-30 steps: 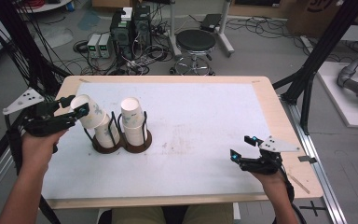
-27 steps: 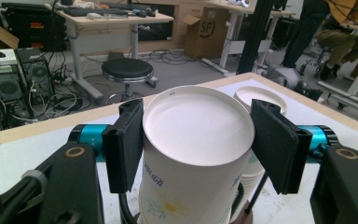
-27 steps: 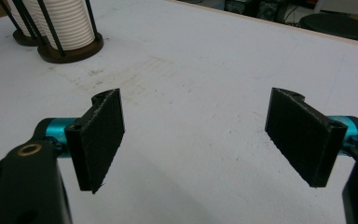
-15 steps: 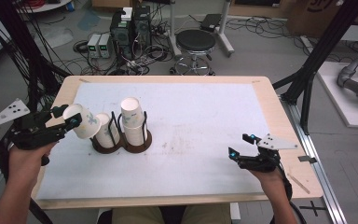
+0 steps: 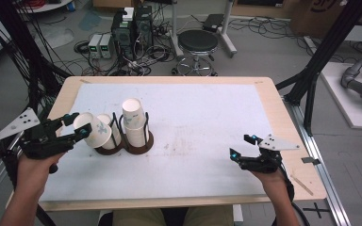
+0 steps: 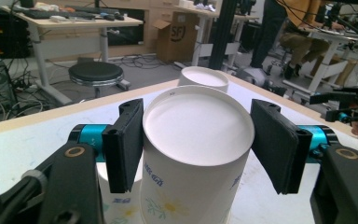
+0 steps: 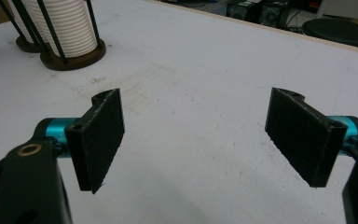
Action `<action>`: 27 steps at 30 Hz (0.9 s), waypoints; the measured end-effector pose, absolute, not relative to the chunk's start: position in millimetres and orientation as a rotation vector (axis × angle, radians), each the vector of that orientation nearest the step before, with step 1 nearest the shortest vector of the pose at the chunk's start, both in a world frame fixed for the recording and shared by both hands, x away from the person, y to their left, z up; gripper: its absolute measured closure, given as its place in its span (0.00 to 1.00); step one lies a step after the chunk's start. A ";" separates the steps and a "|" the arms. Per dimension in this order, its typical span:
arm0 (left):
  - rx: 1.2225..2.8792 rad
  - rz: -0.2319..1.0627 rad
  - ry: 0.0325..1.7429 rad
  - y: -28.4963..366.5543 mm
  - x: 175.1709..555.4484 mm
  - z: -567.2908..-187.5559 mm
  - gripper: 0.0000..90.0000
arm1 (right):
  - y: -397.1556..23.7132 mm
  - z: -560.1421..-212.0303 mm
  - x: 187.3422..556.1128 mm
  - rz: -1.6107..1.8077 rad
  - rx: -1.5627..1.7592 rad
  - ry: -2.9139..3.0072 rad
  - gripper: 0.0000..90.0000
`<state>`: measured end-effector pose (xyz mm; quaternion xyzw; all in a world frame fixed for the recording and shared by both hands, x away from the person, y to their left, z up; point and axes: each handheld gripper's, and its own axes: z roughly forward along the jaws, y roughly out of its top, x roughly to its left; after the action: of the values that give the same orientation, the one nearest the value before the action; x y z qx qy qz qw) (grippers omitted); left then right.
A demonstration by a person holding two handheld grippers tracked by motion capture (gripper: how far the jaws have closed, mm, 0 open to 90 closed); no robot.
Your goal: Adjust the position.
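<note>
White table [image 5: 207, 122], lab clutter behind. My left gripper [image 5: 68, 128] clamps paper cup [image 5: 92, 130], pulled clear of left holder stack [image 5: 109, 136], probably. Right stack [image 5: 134, 123] beyond, untouched. My right gripper [image 5: 243, 145] wide, empty. Placement pending.

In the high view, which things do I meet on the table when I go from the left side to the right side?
Left gripper gripping a white paper cup → left stack of white paper cups in a dark wire holder → taller right stack of white paper cups in a dark wire holder → bare white table mat → right gripper, open.
</note>
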<state>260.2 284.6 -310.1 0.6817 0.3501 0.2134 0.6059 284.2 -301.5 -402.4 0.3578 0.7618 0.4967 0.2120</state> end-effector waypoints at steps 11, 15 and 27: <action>1.626 0.445 0.737 261.5 254.7 -318.0 0.41 | -303.1 -401.9 279.1 1.375 0.982 2.115 0.22; 1.646 0.422 0.696 247.6 251.2 -317.9 0.41 | -302.9 -400.2 276.9 1.381 0.968 2.115 0.22; 1.722 0.335 0.585 199.3 259.9 -321.5 0.41 | -296.5 -399.2 277.6 1.392 0.944 2.141 0.22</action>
<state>259.9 199.3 -321.5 0.7435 0.2525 0.1445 0.6022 277.6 -296.5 -399.2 0.3393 0.7690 0.5003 0.2079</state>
